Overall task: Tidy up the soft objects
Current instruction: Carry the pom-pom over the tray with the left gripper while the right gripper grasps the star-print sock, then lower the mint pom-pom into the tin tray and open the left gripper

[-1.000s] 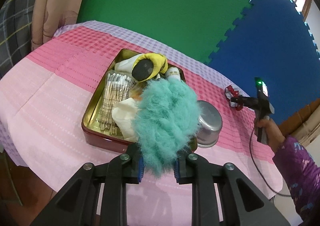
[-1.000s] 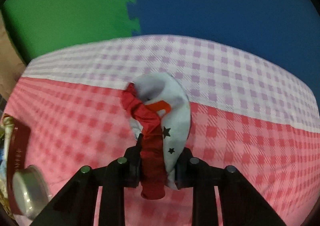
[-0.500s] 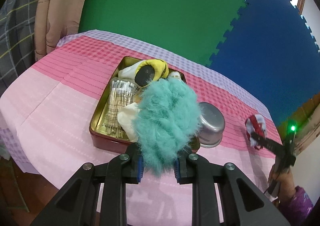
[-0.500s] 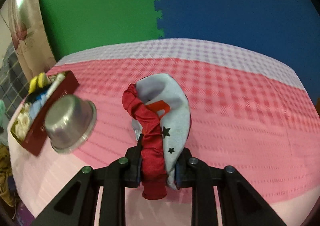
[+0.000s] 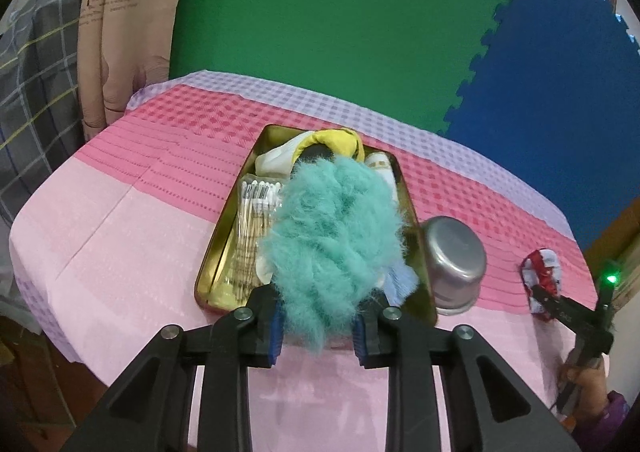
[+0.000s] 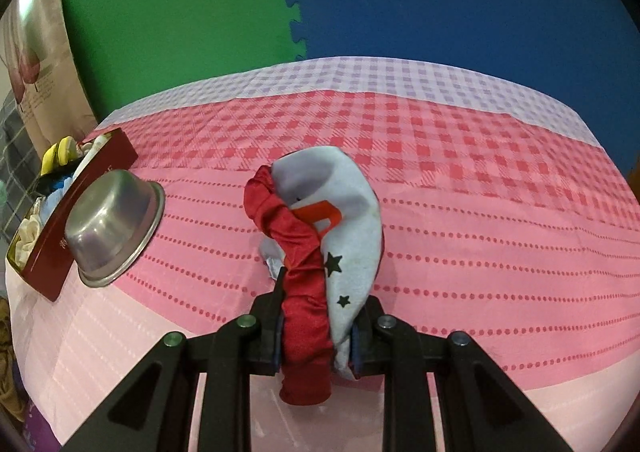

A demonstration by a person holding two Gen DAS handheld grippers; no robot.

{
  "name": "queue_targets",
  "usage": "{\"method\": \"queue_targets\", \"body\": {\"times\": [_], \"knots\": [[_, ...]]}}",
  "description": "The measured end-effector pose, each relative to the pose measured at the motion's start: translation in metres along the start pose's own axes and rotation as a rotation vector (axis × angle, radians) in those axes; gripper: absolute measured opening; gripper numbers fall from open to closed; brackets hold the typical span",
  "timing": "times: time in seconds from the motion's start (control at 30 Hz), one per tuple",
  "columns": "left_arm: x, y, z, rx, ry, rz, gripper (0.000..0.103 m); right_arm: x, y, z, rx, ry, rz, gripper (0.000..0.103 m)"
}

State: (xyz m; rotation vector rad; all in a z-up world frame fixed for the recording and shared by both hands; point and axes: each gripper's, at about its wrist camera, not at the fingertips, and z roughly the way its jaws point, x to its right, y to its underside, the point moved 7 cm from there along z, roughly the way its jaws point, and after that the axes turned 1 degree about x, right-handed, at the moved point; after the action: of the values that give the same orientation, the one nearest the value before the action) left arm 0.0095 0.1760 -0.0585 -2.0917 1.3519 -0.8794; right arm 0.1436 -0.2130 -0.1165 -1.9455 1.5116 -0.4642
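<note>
Jaws clamped both sides: left gripper (image 5: 318,326) held teal fluff (image 5: 334,240) over tin (image 5: 224,248); right gripper (image 6: 316,336) gripped red-white cloth (image 6: 320,236), bowl (image 6: 114,226) at 9 o'clock.

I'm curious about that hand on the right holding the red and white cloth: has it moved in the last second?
Yes. Against the steel bowl, the right gripper with its cloth has dropped from the table's far side to the near edge.

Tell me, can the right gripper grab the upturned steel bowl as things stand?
Probably not: the right gripper is shut on a red and white scrunchie, so its fingers are full. The steel bowl itself stands unobstructed beside the tin.
</note>
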Motion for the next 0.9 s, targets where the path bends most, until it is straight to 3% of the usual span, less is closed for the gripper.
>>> {"method": "queue_targets", "body": {"times": [0.9], "knots": [[-0.018,-0.003,0.041,-0.043,-0.086,0.067,0.024,0.002,0.000,0.001,-0.004,0.003,-0.009,0.024]]}}
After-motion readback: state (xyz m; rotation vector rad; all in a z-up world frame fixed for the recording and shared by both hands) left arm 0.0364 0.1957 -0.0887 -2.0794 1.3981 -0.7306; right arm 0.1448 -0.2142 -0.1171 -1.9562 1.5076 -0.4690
